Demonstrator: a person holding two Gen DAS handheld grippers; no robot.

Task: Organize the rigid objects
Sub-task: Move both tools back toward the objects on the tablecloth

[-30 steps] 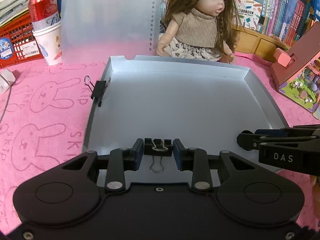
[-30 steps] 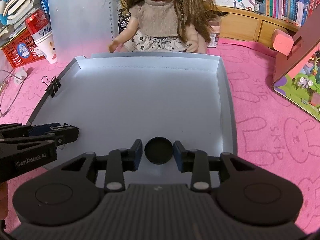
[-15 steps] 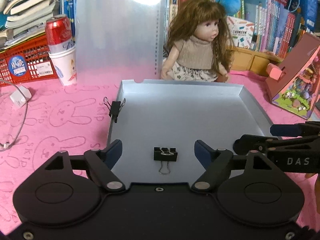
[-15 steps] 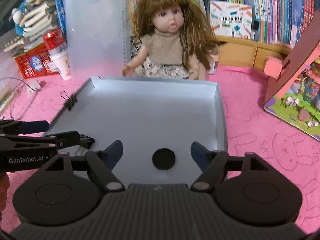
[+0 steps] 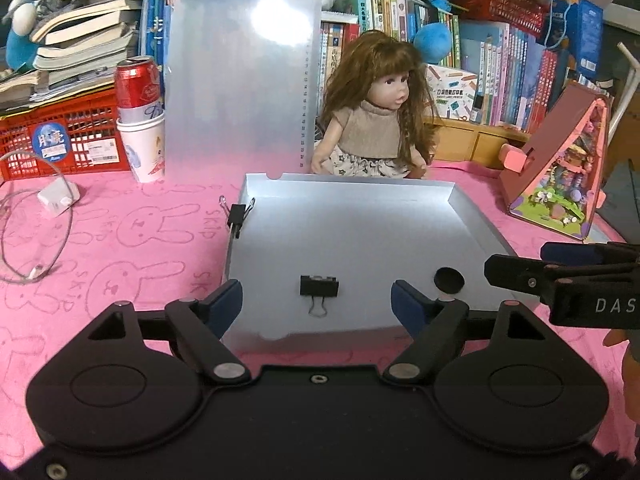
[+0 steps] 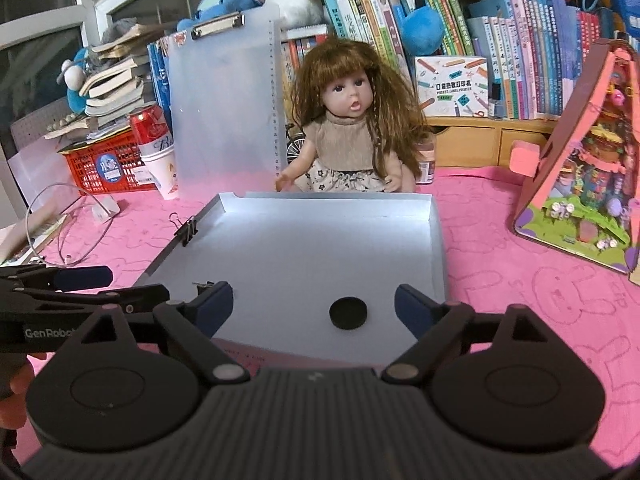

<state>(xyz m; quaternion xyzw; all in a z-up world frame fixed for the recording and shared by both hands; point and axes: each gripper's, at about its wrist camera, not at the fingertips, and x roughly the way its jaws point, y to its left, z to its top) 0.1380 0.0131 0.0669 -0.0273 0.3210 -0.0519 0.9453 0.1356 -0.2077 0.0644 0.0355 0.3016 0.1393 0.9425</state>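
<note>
A child's room or home study: a long-haired doll (image 6: 352, 128) is sitting on a bench draped in pink rabbit-print cloth (image 6: 520, 280), children's books (image 6: 520, 56) and plush toys (image 6: 424, 24) are crowding the shelves behind, and a toy house (image 6: 588, 156) is standing at right.

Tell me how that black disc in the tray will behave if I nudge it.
The black disc lies flat, so it will probably slide, not roll. The tray floor looks smooth, so it may skid easily. Its low profile likely makes gripping fiddly.
</note>
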